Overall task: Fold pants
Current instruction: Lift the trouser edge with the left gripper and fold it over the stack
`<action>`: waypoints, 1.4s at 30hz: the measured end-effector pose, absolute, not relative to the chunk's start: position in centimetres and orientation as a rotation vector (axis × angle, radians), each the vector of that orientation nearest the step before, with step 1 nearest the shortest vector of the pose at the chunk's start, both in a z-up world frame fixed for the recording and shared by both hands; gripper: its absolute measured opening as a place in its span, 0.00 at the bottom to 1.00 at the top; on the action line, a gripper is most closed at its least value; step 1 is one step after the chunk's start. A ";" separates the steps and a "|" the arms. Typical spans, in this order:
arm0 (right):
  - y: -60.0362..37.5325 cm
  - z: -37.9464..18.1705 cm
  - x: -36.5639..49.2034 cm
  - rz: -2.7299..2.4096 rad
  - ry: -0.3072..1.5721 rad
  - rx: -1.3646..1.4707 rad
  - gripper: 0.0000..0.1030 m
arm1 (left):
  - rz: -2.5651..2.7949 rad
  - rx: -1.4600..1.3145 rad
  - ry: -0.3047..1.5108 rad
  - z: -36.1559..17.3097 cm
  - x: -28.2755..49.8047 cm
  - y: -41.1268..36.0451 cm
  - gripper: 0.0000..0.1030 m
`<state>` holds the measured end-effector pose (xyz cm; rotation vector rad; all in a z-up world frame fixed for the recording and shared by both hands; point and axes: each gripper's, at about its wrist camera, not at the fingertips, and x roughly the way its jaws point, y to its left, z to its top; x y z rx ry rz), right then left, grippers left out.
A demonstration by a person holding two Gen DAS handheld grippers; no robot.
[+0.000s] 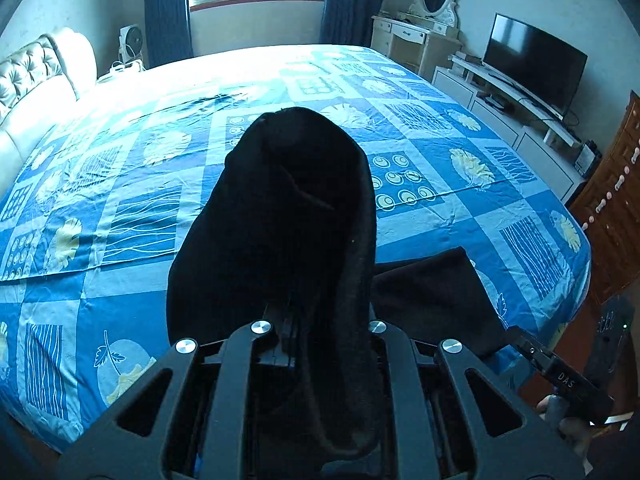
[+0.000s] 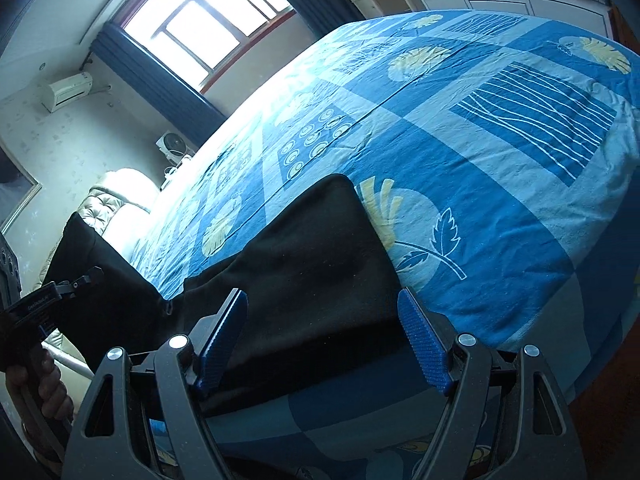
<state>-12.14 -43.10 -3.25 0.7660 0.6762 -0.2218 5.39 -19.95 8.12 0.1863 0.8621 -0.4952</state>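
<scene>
A wide bed (image 1: 420, 184) carries everything, spread with a blue patchwork cover (image 2: 500, 184) printed with leaves, circles and wavy lines, lightly creased. One end of the black pants (image 2: 320, 260) lies flat near the bed's near corner; the rest seems lifted off the cover, though the dark cloth blurs where.

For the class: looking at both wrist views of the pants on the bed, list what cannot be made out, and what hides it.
- Left wrist view: the left gripper fingertips, buried in the black pants.
- Right wrist view: the pants' near end, behind the right gripper.
- Both views: waistband or leg cuff, fabric too dark.
</scene>
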 end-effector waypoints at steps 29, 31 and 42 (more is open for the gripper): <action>-46.1 -6.5 -12.9 -0.318 0.703 0.900 0.84 | -0.462 0.441 0.923 -1.9 3.2 -30.7 0.14; -46.2 -6.6 -13.0 -0.325 0.703 0.905 0.84 | -0.458 0.451 0.917 -2.0 3.2 -31.0 0.14; -46.1 -6.6 -13.0 -0.322 0.707 0.904 0.84 | -0.442 0.505 0.889 -2.9 2.5 -31.8 0.16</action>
